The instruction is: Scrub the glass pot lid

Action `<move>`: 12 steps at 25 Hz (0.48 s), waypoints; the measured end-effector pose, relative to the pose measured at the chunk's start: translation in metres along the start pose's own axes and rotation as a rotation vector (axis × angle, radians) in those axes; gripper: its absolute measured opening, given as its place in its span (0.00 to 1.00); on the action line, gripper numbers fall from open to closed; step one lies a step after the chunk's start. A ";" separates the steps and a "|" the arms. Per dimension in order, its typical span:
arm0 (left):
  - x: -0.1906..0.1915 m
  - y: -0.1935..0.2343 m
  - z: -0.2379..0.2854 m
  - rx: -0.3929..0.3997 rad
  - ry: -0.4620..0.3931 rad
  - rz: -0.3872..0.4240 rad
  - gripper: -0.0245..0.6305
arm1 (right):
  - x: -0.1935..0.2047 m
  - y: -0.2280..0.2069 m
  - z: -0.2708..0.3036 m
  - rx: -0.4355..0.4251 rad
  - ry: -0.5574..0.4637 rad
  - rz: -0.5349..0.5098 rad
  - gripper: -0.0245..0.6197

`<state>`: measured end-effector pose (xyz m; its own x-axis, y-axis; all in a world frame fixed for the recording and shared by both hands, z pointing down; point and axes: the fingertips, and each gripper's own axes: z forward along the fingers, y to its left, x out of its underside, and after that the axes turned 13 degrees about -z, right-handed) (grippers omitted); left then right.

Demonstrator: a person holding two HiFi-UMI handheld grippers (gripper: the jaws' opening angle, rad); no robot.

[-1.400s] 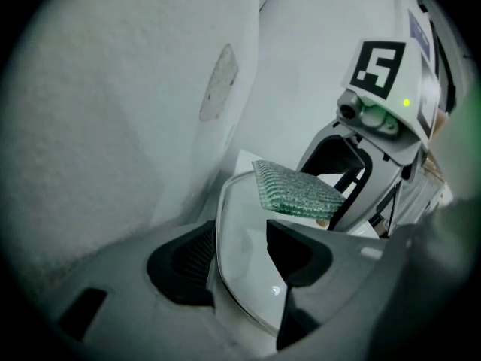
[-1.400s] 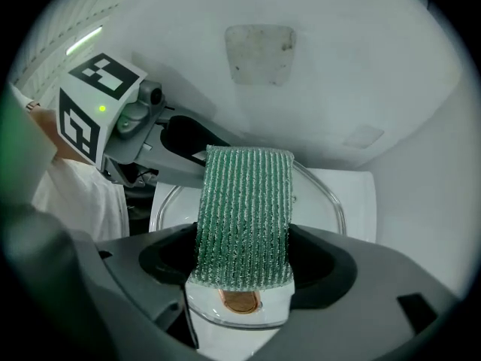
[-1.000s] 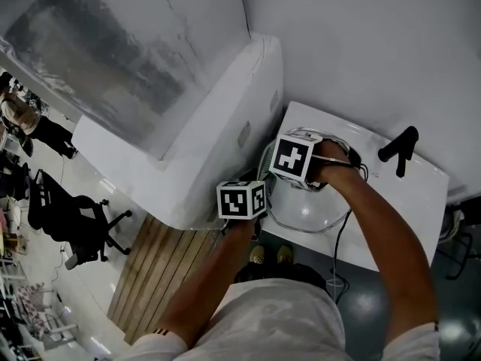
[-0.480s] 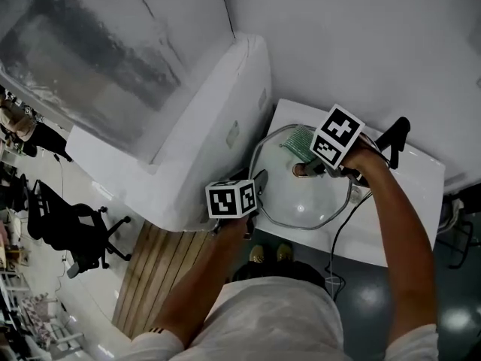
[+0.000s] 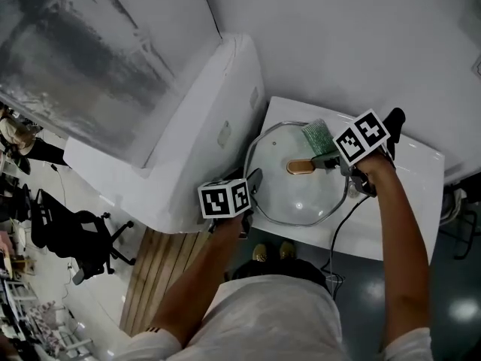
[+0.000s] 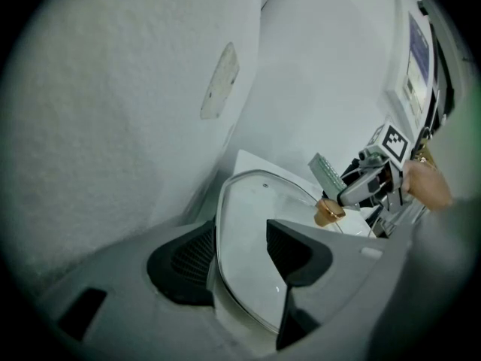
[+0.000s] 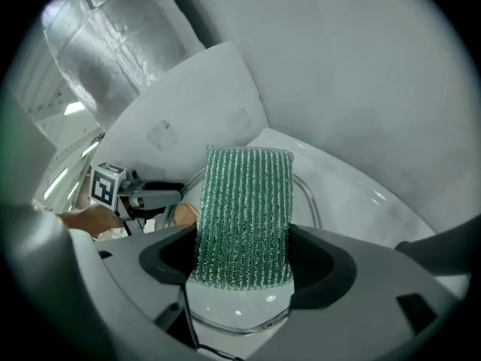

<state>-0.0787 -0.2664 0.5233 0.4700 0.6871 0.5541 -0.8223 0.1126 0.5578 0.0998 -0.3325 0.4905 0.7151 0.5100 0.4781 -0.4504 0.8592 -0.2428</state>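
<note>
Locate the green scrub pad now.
In the head view the pad sits right of centre, clamped in the right gripper over the far rim of the lid, just beyond the knob.

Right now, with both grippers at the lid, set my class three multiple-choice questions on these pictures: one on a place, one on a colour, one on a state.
1. Where does the left gripper grip the glass lid?
A. at its rim
B. at its middle
C. nowhere

2. What colour is the scrub pad?
A. yellow
B. blue
C. green

3. What state is the right gripper in?
A. open and empty
B. shut on the scrub pad
C. shut on the glass lid

Answers:
1 A: the rim runs between its jaws in the left gripper view.
2 C: its ribbed mesh is green.
3 B: the pad stands clamped between its jaws.
</note>
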 end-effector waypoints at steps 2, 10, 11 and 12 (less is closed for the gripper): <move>0.001 -0.001 0.000 -0.001 0.002 0.002 0.38 | 0.004 -0.005 -0.003 0.004 -0.051 0.061 0.58; -0.001 -0.001 0.000 -0.001 -0.006 0.007 0.38 | 0.028 -0.022 -0.005 0.064 -0.137 0.205 0.58; 0.000 -0.001 0.000 0.000 -0.006 0.006 0.38 | 0.032 -0.024 -0.004 0.073 -0.133 0.211 0.58; -0.001 -0.001 0.000 0.002 -0.007 0.007 0.38 | 0.036 -0.025 -0.002 0.082 -0.126 0.213 0.58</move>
<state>-0.0778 -0.2670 0.5223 0.4668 0.6825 0.5623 -0.8247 0.1064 0.5555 0.1378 -0.3357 0.5116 0.5296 0.6653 0.5262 -0.6293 0.7241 -0.2822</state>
